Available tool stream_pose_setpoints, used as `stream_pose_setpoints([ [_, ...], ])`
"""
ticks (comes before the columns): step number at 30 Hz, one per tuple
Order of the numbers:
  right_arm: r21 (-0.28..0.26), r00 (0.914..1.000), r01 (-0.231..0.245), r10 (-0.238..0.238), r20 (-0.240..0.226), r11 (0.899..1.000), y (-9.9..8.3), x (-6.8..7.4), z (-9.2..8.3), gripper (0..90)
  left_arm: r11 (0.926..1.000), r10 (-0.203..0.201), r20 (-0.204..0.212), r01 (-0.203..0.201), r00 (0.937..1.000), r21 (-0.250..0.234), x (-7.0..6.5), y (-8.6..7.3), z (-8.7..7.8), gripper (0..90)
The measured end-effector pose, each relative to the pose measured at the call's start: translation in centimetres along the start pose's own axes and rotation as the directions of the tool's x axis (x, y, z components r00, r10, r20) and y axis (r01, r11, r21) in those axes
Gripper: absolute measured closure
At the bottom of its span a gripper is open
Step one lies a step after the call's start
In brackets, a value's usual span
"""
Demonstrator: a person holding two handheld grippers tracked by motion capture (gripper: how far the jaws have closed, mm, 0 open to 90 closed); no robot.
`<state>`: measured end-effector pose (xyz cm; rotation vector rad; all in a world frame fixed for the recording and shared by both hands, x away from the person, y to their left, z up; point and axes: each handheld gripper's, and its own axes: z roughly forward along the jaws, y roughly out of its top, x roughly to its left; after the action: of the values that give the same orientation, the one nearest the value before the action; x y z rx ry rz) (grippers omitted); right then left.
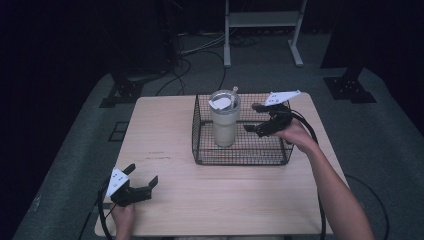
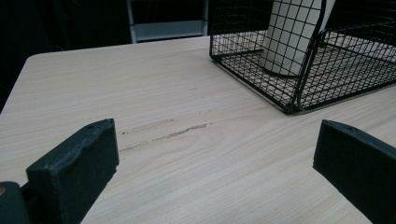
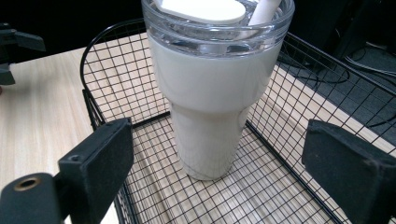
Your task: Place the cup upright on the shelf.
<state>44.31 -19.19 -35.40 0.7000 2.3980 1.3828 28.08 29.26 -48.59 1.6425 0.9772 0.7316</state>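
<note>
A cream insulated tumbler [image 1: 224, 122] with a clear lid stands upright in the left part of a black wire basket [image 1: 280, 155], at the centre of the high view on the wooden desk [image 1: 170, 130]. The right tongs [image 1: 256, 119] hover just right of it, jaws spread wide and empty. The left tongs [image 1: 142, 181], at the lower left, also gape wide, holding nothing.

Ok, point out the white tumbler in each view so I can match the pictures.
High view: the white tumbler stands upright in the left half of the wire basket, just left of the right hand-held gripper.
Left gripper view: top right, its lower body behind the basket mesh.
Right gripper view: centre, between the open jaws.
Shared landmark: the wire basket on the table.
</note>
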Motion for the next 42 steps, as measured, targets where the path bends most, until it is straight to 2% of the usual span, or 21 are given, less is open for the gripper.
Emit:
stream_pose_setpoints([
  [16, 0.004, 0.9999, 0.015, -0.015, -0.007, 1.0, -0.7, 0.9, -1.7, 8.8, 1.0, 0.003, -0.002, -0.003, 1.0, 0.003, -0.1, 0.0, 0.0, 0.0],
  [34, -0.003, 0.9985, 0.038, -0.038, -0.04, 0.999, -2.3, 2.7, -3.1, 8.8, 1.0, 0.006, -0.004, -0.006, 1.0, 0.004, -0.1, 0.0, 0.1, 0.0],
  [39, 0.001, 0.9979, 0.056, -0.056, -0.032, 0.998, -2.5, 3.2, -3.5, 8.8, 1.0, 0.001, -0.004, -0.001, 1.0, 0.002, -0.1, 0.0, 0.1, 0.0],
  [42, -0.015, 0.9975, 0.061, -0.062, -0.035, 0.998, -2.7, 3.6, -4.0, 8.8, 1.0, 0.0, -0.004, 0.0, 1.0, 0.002, -0.1, 0.0, 0.1, 0.0],
])
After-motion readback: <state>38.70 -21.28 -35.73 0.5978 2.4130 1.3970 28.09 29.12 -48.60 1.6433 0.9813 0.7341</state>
